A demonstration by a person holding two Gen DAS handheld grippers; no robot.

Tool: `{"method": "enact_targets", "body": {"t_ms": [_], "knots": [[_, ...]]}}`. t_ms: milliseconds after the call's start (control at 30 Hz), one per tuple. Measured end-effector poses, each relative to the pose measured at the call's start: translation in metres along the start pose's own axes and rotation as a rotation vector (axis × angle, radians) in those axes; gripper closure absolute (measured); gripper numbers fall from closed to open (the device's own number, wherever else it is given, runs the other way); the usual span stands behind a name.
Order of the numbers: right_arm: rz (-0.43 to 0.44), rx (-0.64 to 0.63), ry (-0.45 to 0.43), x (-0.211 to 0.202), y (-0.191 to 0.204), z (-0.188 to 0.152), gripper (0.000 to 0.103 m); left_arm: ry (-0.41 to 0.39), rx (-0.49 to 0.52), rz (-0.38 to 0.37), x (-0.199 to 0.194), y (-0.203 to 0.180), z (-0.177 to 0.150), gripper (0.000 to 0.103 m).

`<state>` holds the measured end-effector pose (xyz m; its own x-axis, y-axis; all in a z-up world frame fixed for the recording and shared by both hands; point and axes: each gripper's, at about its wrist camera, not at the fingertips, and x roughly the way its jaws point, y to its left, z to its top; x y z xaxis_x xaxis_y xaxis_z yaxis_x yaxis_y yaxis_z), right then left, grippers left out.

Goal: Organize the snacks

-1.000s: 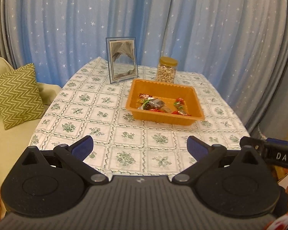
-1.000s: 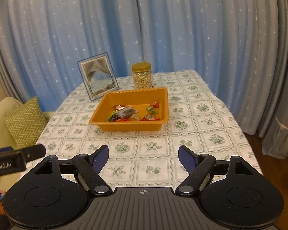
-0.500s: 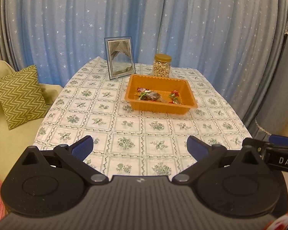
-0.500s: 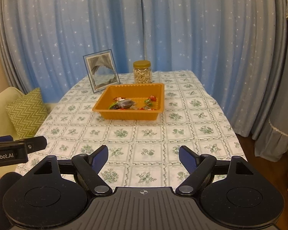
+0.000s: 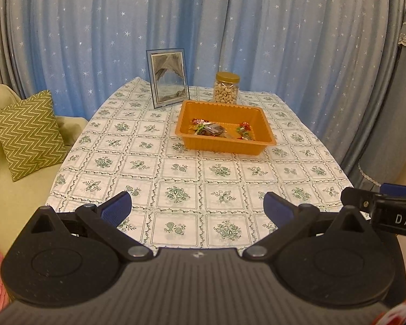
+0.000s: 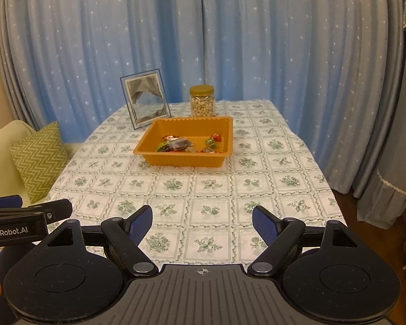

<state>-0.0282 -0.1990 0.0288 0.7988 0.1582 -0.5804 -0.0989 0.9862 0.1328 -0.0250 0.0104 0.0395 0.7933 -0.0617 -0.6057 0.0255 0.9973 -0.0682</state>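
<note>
Both grippers (image 5: 197,205) farther from tray (image 5: 268,140)

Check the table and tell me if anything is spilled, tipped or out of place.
Nothing stands out. The wrapped snacks all lie inside the orange tray, with none loose on the tablecloth. The nut jar stands upright with its lid on, and the picture frame stands propped behind the tray.

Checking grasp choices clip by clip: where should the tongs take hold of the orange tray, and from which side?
Grip the near long rim of the orange tray, coming from the front edge of the table. That rim flares out into a thin lip and faces both open tongs, with bare cloth before it. The nut jar and picture frame stand close behind the far side.
</note>
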Motion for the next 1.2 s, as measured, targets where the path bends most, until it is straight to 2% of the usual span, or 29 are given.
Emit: {"method": "enact_targets", "body": {"t_ms": [1200], "knots": [[0.008,0.012,0.021,0.0072,-0.0007,-0.0047,0.022,0.017,0.007,-0.014,0.006,-0.0019,-0.0043,0.0]]}}
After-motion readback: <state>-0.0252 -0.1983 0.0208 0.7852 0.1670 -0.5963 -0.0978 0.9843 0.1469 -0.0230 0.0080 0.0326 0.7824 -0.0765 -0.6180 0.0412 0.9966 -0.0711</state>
